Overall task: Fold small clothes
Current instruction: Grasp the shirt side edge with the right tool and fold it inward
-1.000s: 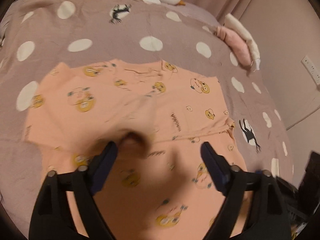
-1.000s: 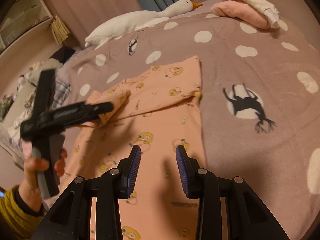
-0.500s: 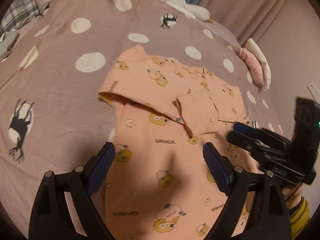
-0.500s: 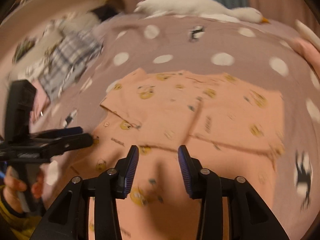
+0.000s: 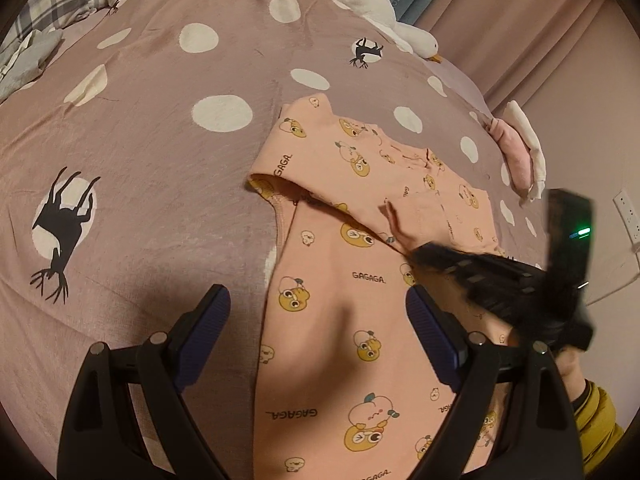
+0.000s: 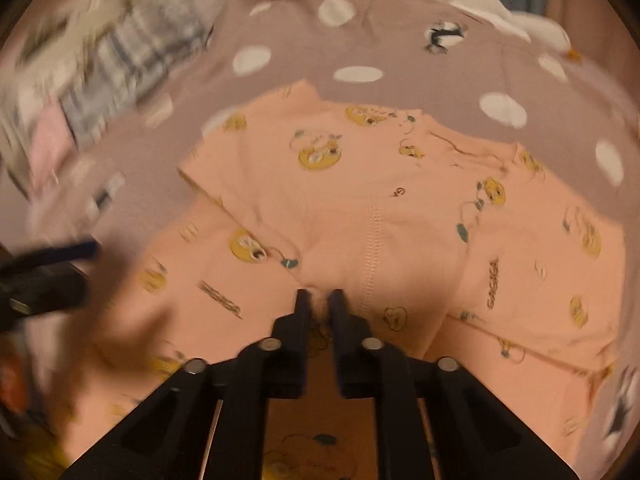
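A peach child's garment printed with yellow cartoon faces lies on the mauve polka-dot bedspread, its upper part folded over. My left gripper is open and empty, hovering above the garment's left edge. My right gripper is shut on the edge of the folded flap of the garment; it also shows in the left wrist view, blurred, at the flap's lower edge.
A white goose plush lies at the bed's far edge. A folded pink and white cloth pile sits far right. Plaid and grey clothes lie far left. A wall with a socket is on the right.
My right gripper has closed on the folded flap's edge. My left gripper has drawn back to the left, still open, so the garment's left edge now lies between its fingers.
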A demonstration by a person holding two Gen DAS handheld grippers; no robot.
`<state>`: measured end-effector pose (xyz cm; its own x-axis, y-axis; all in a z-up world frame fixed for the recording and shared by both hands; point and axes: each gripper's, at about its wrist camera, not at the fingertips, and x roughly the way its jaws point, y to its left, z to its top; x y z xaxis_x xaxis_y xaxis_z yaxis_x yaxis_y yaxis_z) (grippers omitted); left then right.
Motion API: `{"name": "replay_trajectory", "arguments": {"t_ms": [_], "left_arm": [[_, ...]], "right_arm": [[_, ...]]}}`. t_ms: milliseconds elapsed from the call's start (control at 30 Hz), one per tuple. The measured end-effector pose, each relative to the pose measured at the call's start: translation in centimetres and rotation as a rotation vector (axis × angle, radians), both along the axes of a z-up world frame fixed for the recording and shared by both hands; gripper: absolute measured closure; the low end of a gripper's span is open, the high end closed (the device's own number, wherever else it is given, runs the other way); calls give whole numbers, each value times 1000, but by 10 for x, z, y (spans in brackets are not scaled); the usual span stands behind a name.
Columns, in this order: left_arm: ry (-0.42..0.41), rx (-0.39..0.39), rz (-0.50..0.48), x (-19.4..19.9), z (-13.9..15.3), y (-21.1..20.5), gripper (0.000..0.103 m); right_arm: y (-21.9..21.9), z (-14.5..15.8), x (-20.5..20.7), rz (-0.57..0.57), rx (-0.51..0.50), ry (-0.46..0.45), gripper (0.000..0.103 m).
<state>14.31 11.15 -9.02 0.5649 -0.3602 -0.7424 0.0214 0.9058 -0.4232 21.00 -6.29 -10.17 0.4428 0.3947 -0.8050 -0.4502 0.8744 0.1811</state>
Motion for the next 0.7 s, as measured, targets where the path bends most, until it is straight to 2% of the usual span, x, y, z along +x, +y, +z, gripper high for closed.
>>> {"name": "replay_trajectory", "arguments": {"t_ms": [167,333,367,433,500,567,700], "left_arm": [[8,-14,1,0,-2,2,13],[9,-8,-1,-1,-1,1,13],[9,-7,0,-1,-1,1,13],[10,-3,1,-1,-1,0,13],[12,4,1,-1,-1,-1,13],[14,14,2,-1,-2,-2,13],[26,13,5,0,-4,-1,13]], "right_arm": [[-77,21,-6,-196,316,6,93],[-152,-7,-7,-407,510,110,92],[-161,-13,-6,-433,556,134,90],[-177,-26,-6,-482,642,174,61],[-182,-36,-6,-492,706,207,55],[-181,-39,-5,-494,705,225,55],[-164,-39,4,-478,619,222,55]]}}
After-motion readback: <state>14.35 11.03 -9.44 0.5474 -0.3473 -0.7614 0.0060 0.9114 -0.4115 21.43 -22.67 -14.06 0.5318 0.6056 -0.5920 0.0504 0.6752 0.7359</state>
